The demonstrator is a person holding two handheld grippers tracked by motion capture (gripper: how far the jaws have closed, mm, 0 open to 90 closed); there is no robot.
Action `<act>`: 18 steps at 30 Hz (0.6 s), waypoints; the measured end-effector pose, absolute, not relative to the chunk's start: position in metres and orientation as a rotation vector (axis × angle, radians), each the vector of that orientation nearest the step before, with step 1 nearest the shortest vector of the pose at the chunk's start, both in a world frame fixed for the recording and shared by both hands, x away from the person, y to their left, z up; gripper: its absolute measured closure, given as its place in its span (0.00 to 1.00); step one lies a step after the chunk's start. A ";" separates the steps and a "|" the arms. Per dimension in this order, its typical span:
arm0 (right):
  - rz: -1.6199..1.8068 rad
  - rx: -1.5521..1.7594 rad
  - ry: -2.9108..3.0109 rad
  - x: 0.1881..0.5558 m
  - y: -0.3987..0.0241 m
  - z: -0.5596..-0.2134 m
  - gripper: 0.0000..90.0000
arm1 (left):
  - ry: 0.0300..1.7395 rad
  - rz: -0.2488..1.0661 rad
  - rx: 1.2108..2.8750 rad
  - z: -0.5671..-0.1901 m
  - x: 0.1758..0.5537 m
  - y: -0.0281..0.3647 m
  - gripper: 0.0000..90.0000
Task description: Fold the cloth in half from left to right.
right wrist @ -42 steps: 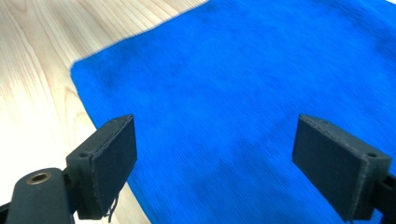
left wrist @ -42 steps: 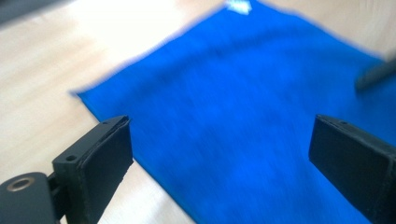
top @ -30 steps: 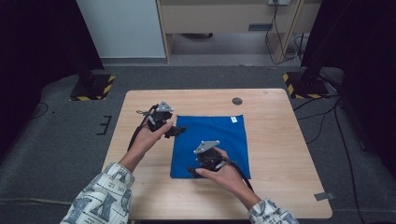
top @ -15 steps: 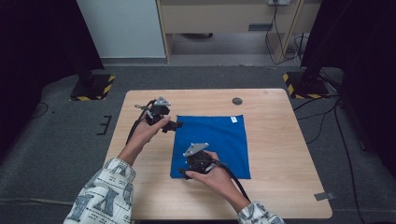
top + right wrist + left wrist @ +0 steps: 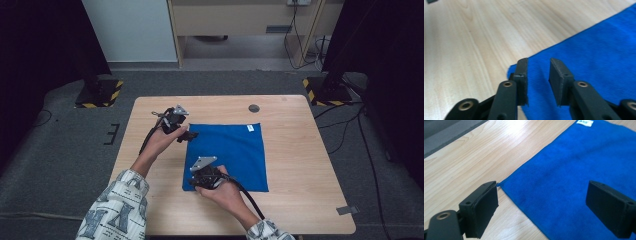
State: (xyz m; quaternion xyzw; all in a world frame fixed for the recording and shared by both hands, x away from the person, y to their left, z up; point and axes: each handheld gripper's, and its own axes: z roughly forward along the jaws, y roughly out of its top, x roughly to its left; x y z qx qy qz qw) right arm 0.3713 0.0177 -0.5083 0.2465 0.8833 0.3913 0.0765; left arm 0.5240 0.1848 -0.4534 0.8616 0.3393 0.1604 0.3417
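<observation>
High view: a light wood bench (image 5: 300, 150) is sitting on grey carpet, with dark curtains hanging at both sides, two stand bases with yellow-black striped edges (image 5: 97, 93) beyond the far corners, and pale cabinets at the back. One blue cloth (image 5: 235, 152) is lying flat on the bench, roughly centre, square, smooth, with one small white label (image 5: 250, 128) near its far right corner. One small dark round spot (image 5: 254, 108) is showing on the bench beyond the cloth. Two tools: the left tool (image 5: 190, 135) is hovering at the cloth's far left corner, the right tool (image 5: 192, 185) is sitting at the near left corner. Patterned sleeves are coming in from the bottom.

Left gripper view: the left tool (image 5: 549, 205) is gaping wide, jaws well apart, holding nothing, straddling the cloth (image 5: 579, 170) corner; one jaw is over bare wood, the other over fabric. The label (image 5: 584, 122) is showing at the top.

Right gripper view: the right tool (image 5: 538, 80) is partly closed, a narrow gap between the jaws, nothing clamped, both jaws standing over the cloth (image 5: 599, 50) corner by its edge.
</observation>
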 end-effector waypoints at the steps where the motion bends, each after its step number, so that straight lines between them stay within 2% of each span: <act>1: 1.173 0.739 2.648 0.371 0.018 -0.508 0.78 | 0.882 0.417 2.241 -0.453 0.524 0.185 0.11; 4: 1.195 0.720 2.646 0.368 0.024 -0.508 0.75 | 0.888 0.423 2.227 -0.450 0.523 0.189 0.11; 5: 1.186 0.718 2.648 0.368 0.029 -0.510 0.68 | 0.887 0.423 2.219 -0.449 0.523 0.190 0.11; 7: 1.175 0.730 2.656 0.367 0.034 -0.512 0.65 | 0.891 0.418 2.208 -0.448 0.523 0.193 0.11; 18: 1.106 0.715 2.679 0.364 0.047 -0.524 0.53 | 0.929 0.395 2.161 -0.452 0.527 0.204 0.11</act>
